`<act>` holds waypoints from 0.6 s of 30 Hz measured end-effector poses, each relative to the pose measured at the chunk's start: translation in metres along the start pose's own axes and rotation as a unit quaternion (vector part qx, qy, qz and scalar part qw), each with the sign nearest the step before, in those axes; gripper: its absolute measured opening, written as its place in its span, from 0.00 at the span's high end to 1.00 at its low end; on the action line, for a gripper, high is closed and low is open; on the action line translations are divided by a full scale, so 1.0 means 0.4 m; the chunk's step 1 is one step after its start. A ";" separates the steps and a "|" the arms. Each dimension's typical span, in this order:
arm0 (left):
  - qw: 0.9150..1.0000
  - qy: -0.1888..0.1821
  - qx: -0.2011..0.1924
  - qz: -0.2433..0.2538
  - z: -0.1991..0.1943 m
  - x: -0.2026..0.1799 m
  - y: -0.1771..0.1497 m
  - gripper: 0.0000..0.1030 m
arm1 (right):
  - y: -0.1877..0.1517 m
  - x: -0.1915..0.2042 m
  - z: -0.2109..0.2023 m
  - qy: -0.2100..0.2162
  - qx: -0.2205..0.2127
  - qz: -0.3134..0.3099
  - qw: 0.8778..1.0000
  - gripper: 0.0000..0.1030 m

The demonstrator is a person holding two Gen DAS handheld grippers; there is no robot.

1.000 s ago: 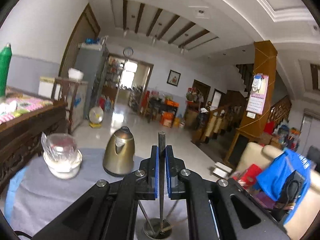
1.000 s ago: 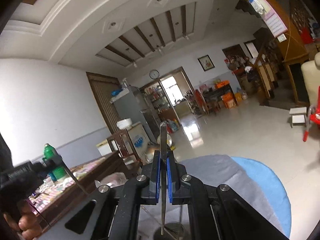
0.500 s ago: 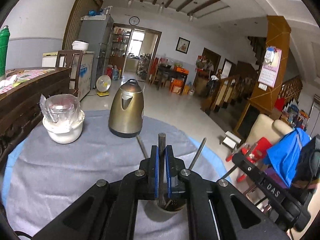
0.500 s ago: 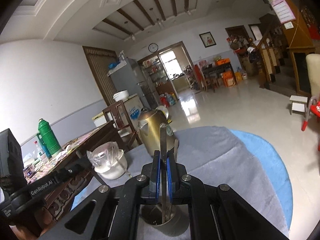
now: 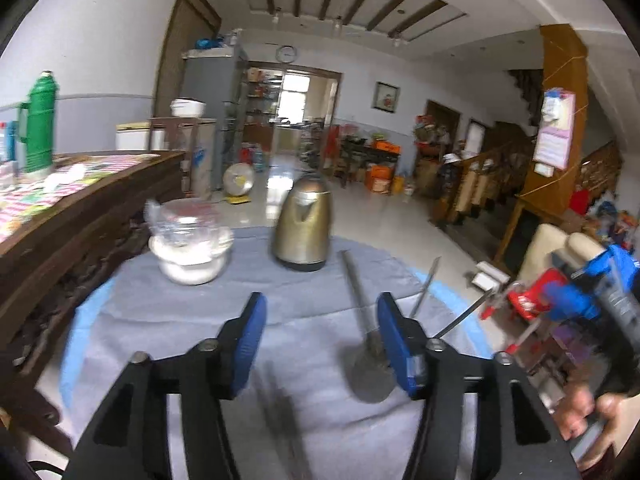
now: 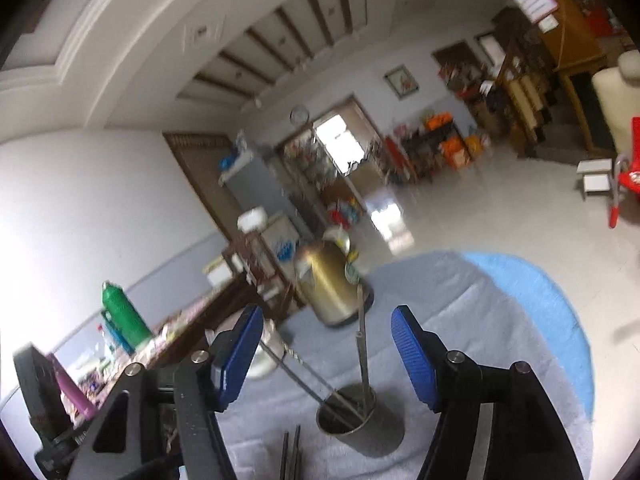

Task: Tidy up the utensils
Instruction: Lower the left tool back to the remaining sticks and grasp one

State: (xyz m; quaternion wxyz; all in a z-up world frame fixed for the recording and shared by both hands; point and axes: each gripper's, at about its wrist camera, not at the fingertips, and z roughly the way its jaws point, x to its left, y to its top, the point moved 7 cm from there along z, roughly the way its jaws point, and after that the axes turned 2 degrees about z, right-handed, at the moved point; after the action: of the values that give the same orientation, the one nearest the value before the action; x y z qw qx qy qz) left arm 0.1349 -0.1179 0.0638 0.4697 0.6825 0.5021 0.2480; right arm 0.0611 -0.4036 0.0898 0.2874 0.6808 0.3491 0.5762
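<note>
Both claws, which half a second ago were clamped on upright utensils over the cup, now stand wide apart and empty. We judge the drop-off step complete: the left claw (image 5: 318, 328) and right claw (image 6: 326, 354) have let go, and the utensils (image 6: 362, 344) lean in the metal cup (image 6: 360, 426) at lower centre of the right view. The next move calls for picking up the dark chopsticks (image 6: 291, 456) lying on the grey counter (image 6: 460, 320) at the bottom edge, just left of the cup.

Our left view shows the cup (image 5: 368, 372) partly hidden behind the right finger, and the covered bowl (image 5: 190, 248) beside the kettle (image 5: 303, 228). Only our right view looks into the cup's mouth.
</note>
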 end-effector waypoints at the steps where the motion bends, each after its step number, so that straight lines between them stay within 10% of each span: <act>1: 1.000 0.013 0.002 -0.001 -0.011 0.017 -0.009 0.35 | 0.009 0.002 -0.027 0.001 -0.013 0.004 1.000 0.31; 8: 0.994 0.088 0.048 -0.030 -0.065 0.156 -0.111 0.32 | -0.012 0.077 -0.140 0.023 -0.034 -0.038 0.998 0.31; 18: 0.985 0.126 0.116 0.003 -0.066 0.187 -0.271 0.31 | -0.231 0.114 -0.086 0.029 0.088 -0.081 0.992 0.46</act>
State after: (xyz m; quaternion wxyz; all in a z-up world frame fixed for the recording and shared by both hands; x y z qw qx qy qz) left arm 0.0923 -0.0330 -0.0310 0.3194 0.6974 0.5803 0.2736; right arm 0.0183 -0.3126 0.0489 0.2613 0.6560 0.4606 0.5378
